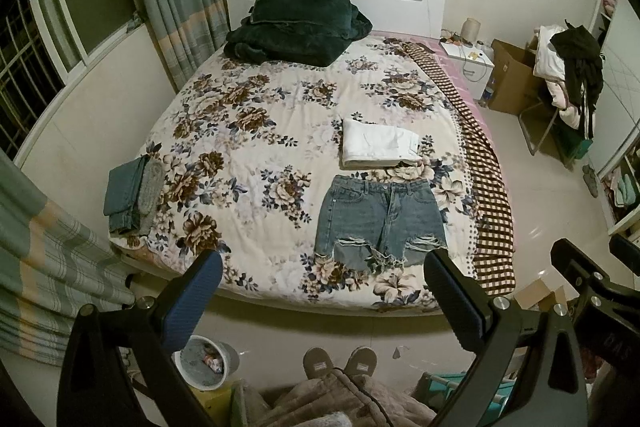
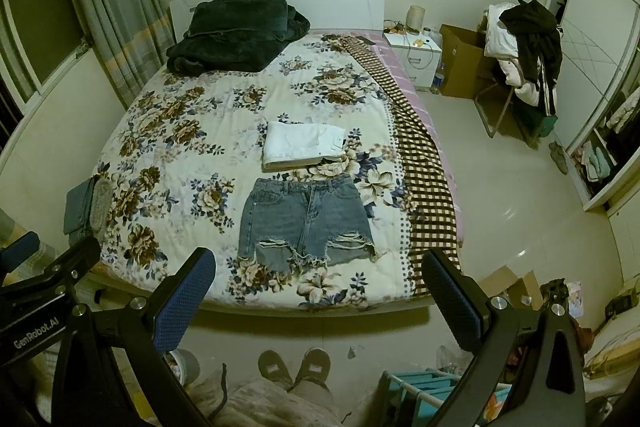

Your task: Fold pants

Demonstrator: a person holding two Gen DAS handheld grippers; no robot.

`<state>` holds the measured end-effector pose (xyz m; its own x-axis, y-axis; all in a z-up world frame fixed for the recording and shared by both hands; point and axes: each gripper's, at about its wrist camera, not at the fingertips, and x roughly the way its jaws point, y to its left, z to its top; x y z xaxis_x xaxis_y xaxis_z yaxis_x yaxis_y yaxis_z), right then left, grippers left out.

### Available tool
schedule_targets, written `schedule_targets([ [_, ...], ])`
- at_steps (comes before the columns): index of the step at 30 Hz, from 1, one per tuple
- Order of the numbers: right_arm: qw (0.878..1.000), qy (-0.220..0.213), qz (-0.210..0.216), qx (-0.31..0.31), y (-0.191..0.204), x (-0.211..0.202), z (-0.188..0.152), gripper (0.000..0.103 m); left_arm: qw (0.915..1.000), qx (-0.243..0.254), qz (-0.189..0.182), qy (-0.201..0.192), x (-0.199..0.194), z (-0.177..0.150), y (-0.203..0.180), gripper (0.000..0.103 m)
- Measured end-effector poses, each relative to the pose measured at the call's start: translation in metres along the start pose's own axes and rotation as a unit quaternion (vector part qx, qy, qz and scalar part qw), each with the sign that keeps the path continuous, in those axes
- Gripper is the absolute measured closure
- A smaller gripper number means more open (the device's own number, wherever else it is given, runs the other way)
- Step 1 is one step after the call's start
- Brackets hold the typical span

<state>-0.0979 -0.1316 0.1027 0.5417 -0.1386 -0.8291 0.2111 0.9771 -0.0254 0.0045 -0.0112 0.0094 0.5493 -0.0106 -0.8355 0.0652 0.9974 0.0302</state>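
Blue ripped denim shorts (image 1: 380, 221) lie flat and unfolded on the floral bedspread (image 1: 248, 107), waistband away from me, near the bed's foot; they also show in the right wrist view (image 2: 306, 221). A folded white garment (image 1: 378, 143) lies just beyond them, also in the right wrist view (image 2: 303, 145). My left gripper (image 1: 322, 269) is open and empty, held above the floor before the bed's foot. My right gripper (image 2: 318, 267) is open and empty, beside the left one, its body visible at the right edge of the left wrist view.
A dark green blanket (image 1: 296, 27) is piled at the headboard. Folded jeans and a grey item (image 1: 130, 193) sit at the bed's left edge. A checked cloth (image 1: 486, 163) hangs over the right side. A bin (image 1: 206, 363), my slippered feet (image 1: 340, 363), a laden chair (image 1: 568, 83) and boxes stand around.
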Motion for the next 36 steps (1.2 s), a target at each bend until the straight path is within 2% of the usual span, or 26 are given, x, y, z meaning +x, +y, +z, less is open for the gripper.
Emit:
schedule_targets([
  [36,1.0,-0.001,0.004,-0.001,0.007,-0.014,0.017,0.0,1.0,0.0,-0.001,-0.005,-0.009,0.009,-0.003,0.0],
])
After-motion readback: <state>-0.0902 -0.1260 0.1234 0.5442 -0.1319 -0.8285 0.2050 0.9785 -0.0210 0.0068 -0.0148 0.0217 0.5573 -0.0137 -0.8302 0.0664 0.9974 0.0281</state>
